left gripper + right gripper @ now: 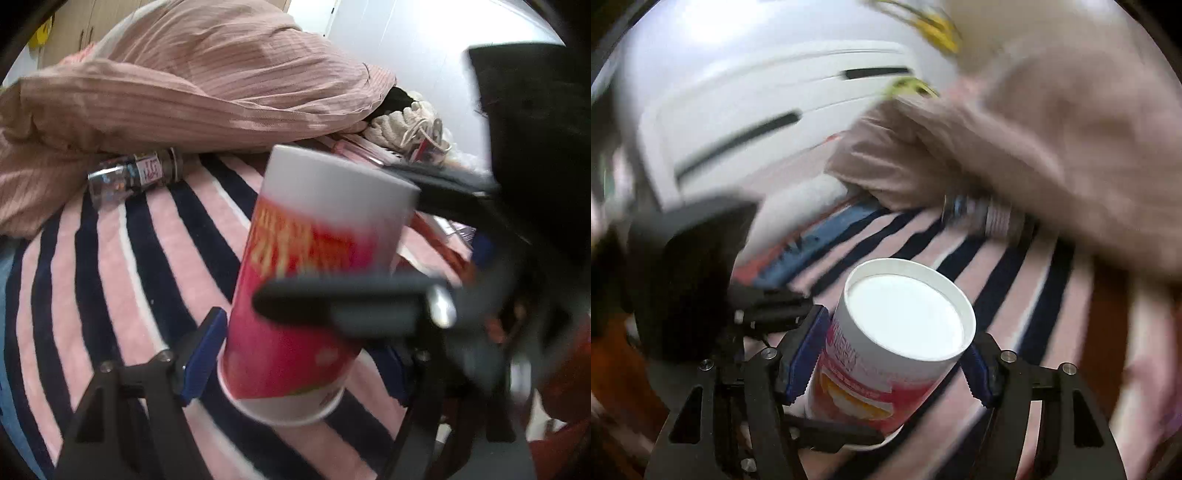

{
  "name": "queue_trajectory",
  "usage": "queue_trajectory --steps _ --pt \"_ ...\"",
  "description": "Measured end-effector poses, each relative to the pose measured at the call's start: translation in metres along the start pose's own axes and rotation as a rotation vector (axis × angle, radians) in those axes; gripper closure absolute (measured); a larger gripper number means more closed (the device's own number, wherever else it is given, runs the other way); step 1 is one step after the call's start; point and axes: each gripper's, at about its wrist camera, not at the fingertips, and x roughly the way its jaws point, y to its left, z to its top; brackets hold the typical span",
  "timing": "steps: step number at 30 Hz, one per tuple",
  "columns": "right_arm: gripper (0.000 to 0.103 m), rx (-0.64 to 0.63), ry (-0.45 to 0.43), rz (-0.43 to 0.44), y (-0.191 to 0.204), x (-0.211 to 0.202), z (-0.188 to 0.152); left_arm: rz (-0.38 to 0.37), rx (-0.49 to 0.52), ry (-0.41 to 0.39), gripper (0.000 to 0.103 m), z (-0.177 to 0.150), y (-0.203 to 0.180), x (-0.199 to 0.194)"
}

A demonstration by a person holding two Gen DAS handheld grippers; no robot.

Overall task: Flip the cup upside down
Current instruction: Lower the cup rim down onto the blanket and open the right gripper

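Pink, white and navy striped bedding (122, 266) is filling the background, with a crumpled dusty-pink ribbed duvet (192, 85) piled at its far side. A small clear glass bottle with a dark cap and printed label (136, 175) is lying on its side against the duvet's edge.

A tall red and white paper cup with yellow lettering (306, 280) is sitting base up, tilted, above the bedding, its white rim pointing down.

The left gripper (295, 365) is closing its blue-padded fingers (203, 354) against the cup near the rim. The right gripper (886, 363) is pressing its blue pads on both sides of the cup (886, 362), just below the recessed white base. From the left wrist view, a black finger of that gripper is crossing in front of the cup.

Both views are blurred.
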Motion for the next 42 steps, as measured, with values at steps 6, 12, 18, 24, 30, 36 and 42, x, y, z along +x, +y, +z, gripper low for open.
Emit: queue_trajectory --steps 6,12,18,24,30,36,42 --pt "0.045 -0.002 -0.015 0.041 -0.004 -0.007 -0.038 0.042 0.023 -0.038 0.03 -0.013 -0.008 0.011" --pt "0.042 -0.002 -0.003 0.094 -0.005 -0.014 -0.046 0.056 0.022 -0.047 0.016 -0.014 -0.012 0.005" --pt "0.029 0.019 -0.023 0.131 -0.003 -0.023 -0.045 0.075 0.032 -0.064 0.015 -0.018 -0.015 -0.009" --pt "0.015 0.056 -0.095 0.091 -0.006 -0.056 -0.031 0.13 -0.014 -0.116 0.015 -0.016 -0.016 -0.044" --pt "0.0 0.147 -0.143 -0.128 -0.014 -0.106 -0.028 0.3 -0.142 -0.269 0.0 -0.012 -0.022 -0.101" --pt "0.0 0.105 -0.13 -0.214 -0.008 -0.107 -0.048 0.363 -0.201 -0.333 0.0 -0.013 -0.029 -0.116" --pt "0.0 0.062 -0.135 -0.217 0.001 -0.1 -0.057 0.367 -0.208 -0.353 0.0 -0.011 -0.035 -0.119"
